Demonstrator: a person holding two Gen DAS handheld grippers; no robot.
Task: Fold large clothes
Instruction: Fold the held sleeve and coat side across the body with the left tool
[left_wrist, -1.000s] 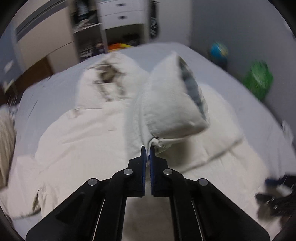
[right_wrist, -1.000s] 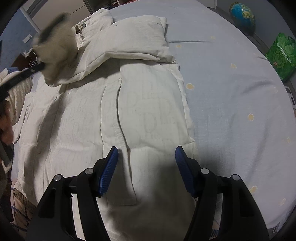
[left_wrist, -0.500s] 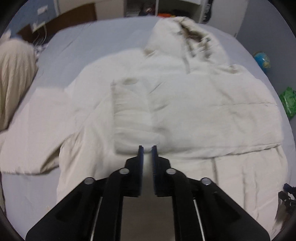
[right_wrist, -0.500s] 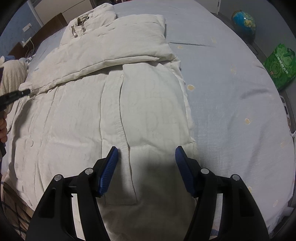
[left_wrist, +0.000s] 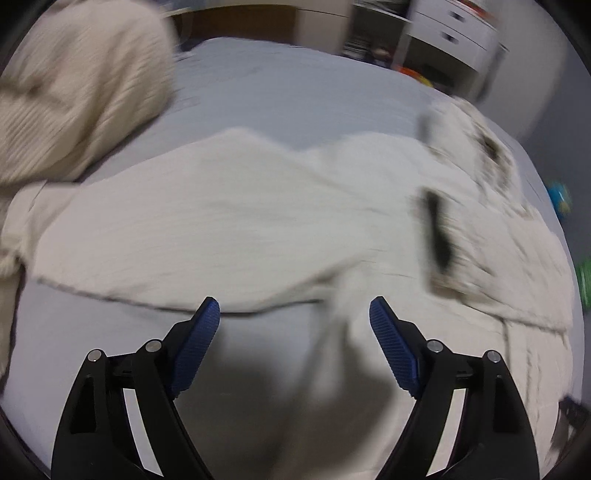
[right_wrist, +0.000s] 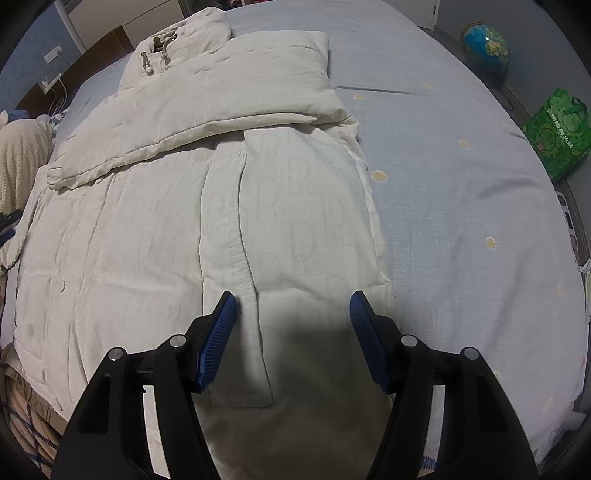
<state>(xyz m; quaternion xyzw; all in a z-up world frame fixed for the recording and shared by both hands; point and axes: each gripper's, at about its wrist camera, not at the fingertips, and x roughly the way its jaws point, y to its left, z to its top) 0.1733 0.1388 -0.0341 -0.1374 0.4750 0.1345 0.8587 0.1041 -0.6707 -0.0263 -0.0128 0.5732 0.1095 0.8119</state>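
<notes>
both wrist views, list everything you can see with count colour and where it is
padded coat: one, cream, spread flat on the bed, one sleeve folded across its chest
bed sheet: one, pale blue with small yellow spots, under the coat
knitted garment: one, beige, heaped at the bed's left side
globe: one, blue and green, on the floor beyond the bed's far right edge
bag: one, green, on the floor right of the bed
drawer unit: one, white, blurred, behind the bed
left gripper: one, black with blue pads, jaws opening, nothing pinched, over the coat's left edge
right gripper: one, black with blue pads, open over the coat's lower front
</notes>
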